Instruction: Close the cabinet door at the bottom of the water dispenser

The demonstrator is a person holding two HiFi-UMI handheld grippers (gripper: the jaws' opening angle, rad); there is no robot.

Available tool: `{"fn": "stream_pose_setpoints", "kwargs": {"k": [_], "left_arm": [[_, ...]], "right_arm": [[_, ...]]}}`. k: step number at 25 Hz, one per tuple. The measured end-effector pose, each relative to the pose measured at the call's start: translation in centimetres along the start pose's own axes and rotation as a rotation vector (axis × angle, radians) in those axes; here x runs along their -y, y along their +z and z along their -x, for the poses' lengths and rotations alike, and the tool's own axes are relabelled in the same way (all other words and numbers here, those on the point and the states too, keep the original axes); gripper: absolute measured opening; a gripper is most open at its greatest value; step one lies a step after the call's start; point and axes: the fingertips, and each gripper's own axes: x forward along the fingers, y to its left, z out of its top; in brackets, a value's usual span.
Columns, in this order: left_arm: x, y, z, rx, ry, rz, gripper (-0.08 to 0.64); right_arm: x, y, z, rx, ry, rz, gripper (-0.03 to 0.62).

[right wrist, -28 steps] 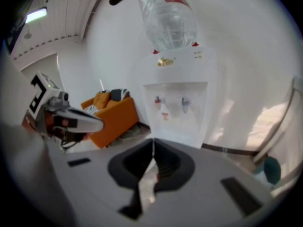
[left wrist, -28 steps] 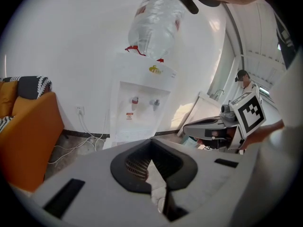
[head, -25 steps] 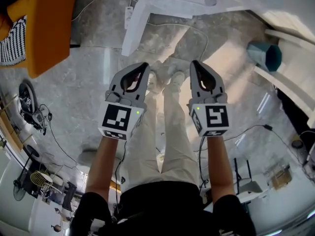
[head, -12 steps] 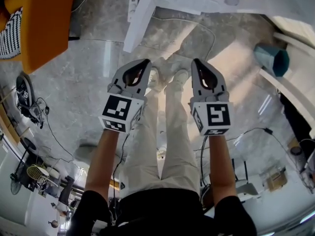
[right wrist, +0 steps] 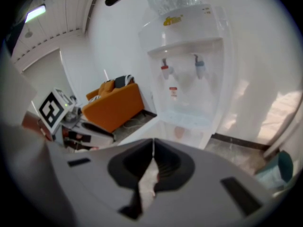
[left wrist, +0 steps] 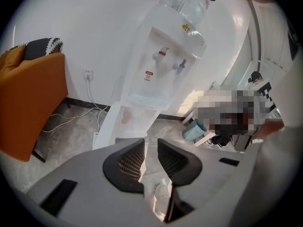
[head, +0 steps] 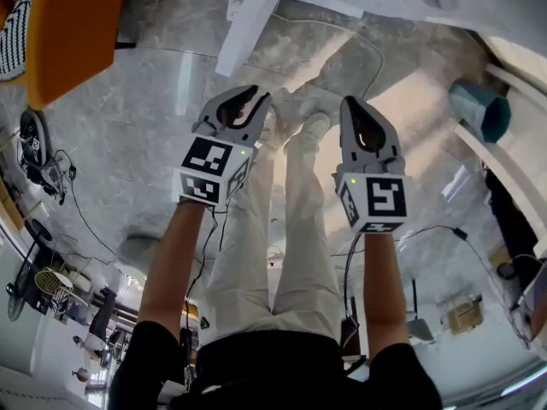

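Far left, the orange chair (head: pixel 77 32). Next comes the left gripper (head: pixel 248 101): its jaws have just been opening and stand a little apart with nothing between them, only floor showing through the gap in the left gripper view. Ahead, the cabinet door (head: pixel 248 24) hangs swung out from the foot of the water dispenser (left wrist: pixel 165 65), well apart from both tools. The head view catches only that foot; the gripper views show the taps and bottle. The right gripper (head: pixel 352 109) has its tips together and is empty. A teal bin (head: pixel 479 109) sits at the right.
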Motion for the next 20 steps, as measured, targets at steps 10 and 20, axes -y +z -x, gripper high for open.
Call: {"fn": "stream_pose_setpoints", "kwargs": {"k": [10, 20], "left_arm": [[-3.8, -3.9, -1.7, -0.076, 0.035, 0.025, 0.258], [-10.2, -6.6, -2.4, -0.128, 0.156, 0.035, 0.275]], "right_arm": [[-0.9, -1.8, -1.3, -0.024, 0.039, 0.027, 0.035], [-1.8, -1.9, -2.0, -0.013, 0.043, 0.033, 0.035]]}}
